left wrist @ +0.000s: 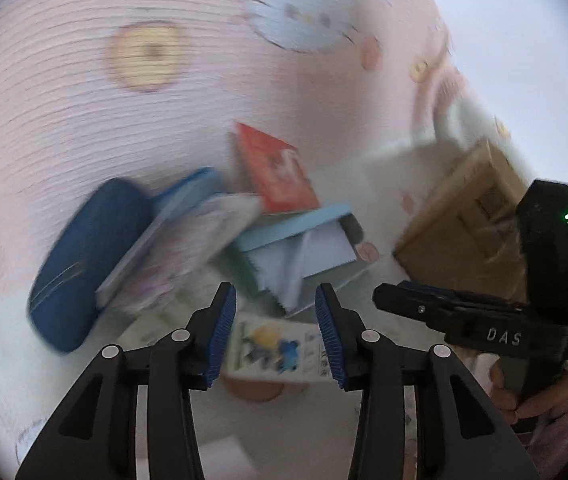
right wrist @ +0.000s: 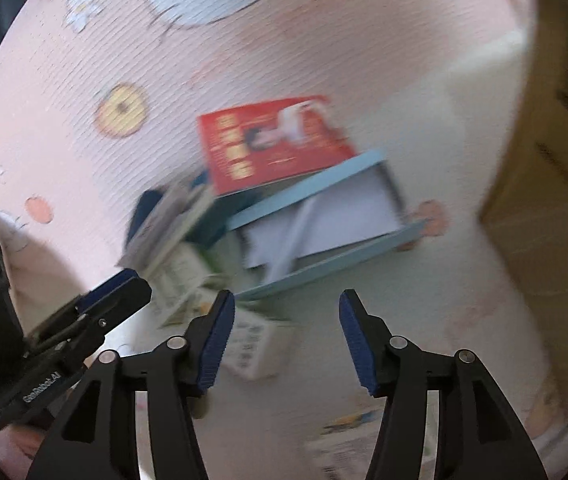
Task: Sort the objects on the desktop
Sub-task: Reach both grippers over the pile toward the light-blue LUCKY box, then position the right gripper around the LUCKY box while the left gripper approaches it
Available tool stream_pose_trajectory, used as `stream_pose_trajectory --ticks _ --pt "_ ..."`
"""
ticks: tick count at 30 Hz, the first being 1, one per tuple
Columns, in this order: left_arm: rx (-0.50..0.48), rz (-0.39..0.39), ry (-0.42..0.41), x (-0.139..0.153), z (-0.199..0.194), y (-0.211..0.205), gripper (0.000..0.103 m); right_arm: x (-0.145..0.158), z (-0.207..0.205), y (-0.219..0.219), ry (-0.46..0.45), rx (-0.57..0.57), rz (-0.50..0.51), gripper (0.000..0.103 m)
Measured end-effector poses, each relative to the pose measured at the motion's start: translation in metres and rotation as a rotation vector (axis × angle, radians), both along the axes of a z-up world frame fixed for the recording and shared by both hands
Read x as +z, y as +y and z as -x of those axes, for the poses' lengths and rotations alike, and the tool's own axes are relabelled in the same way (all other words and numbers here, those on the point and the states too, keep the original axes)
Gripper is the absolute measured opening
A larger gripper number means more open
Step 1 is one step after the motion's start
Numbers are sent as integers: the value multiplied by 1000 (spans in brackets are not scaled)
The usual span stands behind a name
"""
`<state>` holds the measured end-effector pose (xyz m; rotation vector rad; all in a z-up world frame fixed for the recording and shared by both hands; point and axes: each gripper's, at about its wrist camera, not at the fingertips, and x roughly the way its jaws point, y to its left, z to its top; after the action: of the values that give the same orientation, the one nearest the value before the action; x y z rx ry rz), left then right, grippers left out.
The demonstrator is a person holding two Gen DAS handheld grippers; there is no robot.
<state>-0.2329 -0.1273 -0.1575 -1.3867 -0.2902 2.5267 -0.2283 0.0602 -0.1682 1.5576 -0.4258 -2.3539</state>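
Note:
A pile of desk items lies on the pink cartoon tablecloth: a navy glasses case, tilted booklets, a red book and a light-blue box holding a white cloth. My left gripper is open just before the pile; a white card with a cartoon print shows between its fingers, and no pressing is visible. My right gripper is open with nothing between its fingers, over a small white box. Both views are blurred.
A brown cardboard box stands to the right of the pile. A hand holds the other gripper at the right edge of the left wrist view. Printed papers lie near the bottom of the right wrist view.

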Motion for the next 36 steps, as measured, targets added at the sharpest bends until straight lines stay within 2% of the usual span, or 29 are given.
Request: stream_pose_trajectory --ticks 1,3,4,6,10,15,18,20,23,26,27,29,31,33,36 --pt "-14 28 -5 -3 3 6 45 -2 -2 5 8 -6 -43 31" --pt "-71 80 -16 -9 11 26 44 -8 -2 12 -23 -4 -88 26" --pt "-95 85 -13 -10 12 33 40 -15 1 14 -39 -5 -90 24" --pt "-151 91 -12 -13 14 47 32 -25 4 20 -56 -17 -60 24" --pt "-203 124 -50 -24 21 63 27 -38 13 25 -76 -29 -22 24" --pt "-215 154 -88 -36 27 68 27 -44 30 29 -76 -38 30 24" --pt "-194 243 -52 -35 32 68 26 -47 42 24 -81 -15 41 24" --pt "-190 312 -22 -33 39 69 27 -44 49 18 -53 10 31 24" --pt "-144 355 -25 -36 56 64 27 -39 61 13 -21 41 18 24" --pt "-83 347 -57 -44 73 55 28 -37 72 12 -5 66 37 24" --pt "-75 323 -75 -47 78 52 28 -37 75 11 1 78 32 24" --pt "-81 287 -123 -56 83 51 29 -37 81 6 23 106 1 24" --pt "-63 289 -109 -54 80 52 29 -36 86 1 45 129 -27 24" --pt "-46 284 -138 -52 76 52 29 -35 88 -5 73 156 -71 24" --pt "27 217 -183 -52 68 43 29 -34 91 -15 105 193 -127 24"
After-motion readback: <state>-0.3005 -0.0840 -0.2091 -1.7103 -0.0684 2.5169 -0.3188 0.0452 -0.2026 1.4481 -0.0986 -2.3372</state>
